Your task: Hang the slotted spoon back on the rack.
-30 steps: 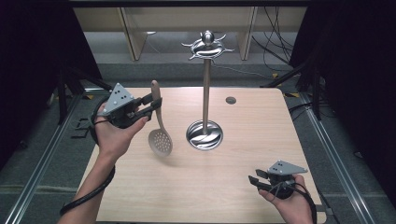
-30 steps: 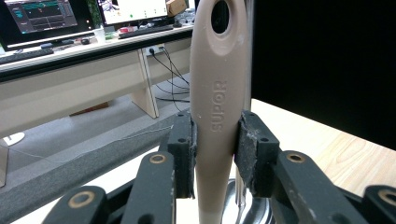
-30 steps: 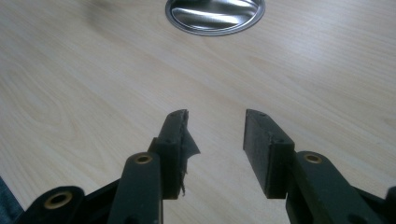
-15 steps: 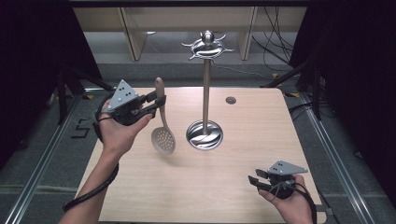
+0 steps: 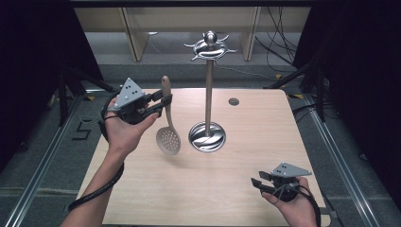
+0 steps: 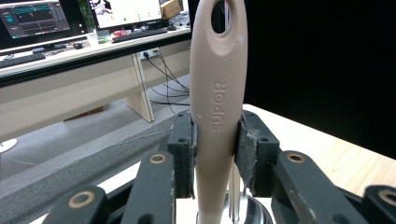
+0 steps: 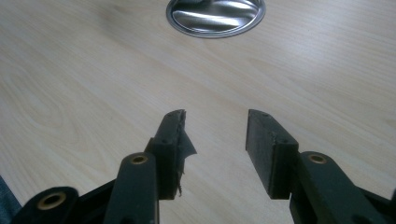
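hanging upright, the beige plastic slotted spoon [image 5: 168, 123] is clamped by the left gripper [image 5: 163, 102], just left of the tall steel hook stand [image 5: 207, 90]; the right gripper [image 5: 257, 183] is held wide, empty.

I see a pale wood-grain tabletop [image 5: 142, 189], rectangular, with its near edge toward me. Standing directly on it, a little behind centre, is a utensil stand [image 5: 207, 137]: a round polished metal base flat on the wood, with a thin upright post rising from its middle. Behind and to the right of that base, a small round dark spot [image 5: 233, 101] sits in the surface near the far edge. In the right gripper view I see the same shiny base [image 7: 215, 16] resting on the grain.
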The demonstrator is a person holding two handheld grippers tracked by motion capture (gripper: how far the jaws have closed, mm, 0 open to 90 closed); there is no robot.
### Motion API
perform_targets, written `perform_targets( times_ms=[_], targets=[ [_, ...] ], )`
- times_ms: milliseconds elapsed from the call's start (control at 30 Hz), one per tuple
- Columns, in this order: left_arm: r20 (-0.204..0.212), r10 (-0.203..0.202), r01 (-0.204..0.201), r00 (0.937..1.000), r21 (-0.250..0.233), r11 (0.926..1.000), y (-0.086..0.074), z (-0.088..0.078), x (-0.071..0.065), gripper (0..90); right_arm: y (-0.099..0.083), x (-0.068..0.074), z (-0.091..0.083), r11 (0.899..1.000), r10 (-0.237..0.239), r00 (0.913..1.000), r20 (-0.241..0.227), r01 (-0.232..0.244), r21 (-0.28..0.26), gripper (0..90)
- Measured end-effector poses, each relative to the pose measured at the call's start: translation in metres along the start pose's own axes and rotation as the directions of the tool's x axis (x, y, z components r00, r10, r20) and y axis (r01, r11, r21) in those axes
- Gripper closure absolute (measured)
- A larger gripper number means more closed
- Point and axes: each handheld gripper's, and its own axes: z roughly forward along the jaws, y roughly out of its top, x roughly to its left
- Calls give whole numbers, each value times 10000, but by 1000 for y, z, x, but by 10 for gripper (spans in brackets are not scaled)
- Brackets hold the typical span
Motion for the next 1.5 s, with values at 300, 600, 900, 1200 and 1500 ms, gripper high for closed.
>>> perform_targets(
  times_ms=[300, 600, 900, 1200, 1500],
  targets=[
    [60, 11, -11, 10000, -12, 10000, 5, 5, -2, 685, 0, -1, 0, 10000, -46, 10000, 36, 46, 22, 573],
    [101, 51, -52, 9999, 18, 10000, 8, 10, -4, 685, 0, -1, 0, 10000, 18, 10000, -19, -18, -61, 572],
    [140, 0, 0, 9999, 29, 10000, 9, 15, -4, 685, 0, -1, 0, 10000, 24, 10000, -32, -24, -53, 571],
    [148, 77, -76, 9999, -31, 10000, 14, 18, -5, 685, 0, -1, 0, 9999, 33, 10000, -9, -33, -121, 571],
    [169, 66, -64, 9998, -112, 9999, 17, 22, -7, 685, 0, -1, -1, 9998, 38, 10000, -36, -38, -190, 571]
  ],
)
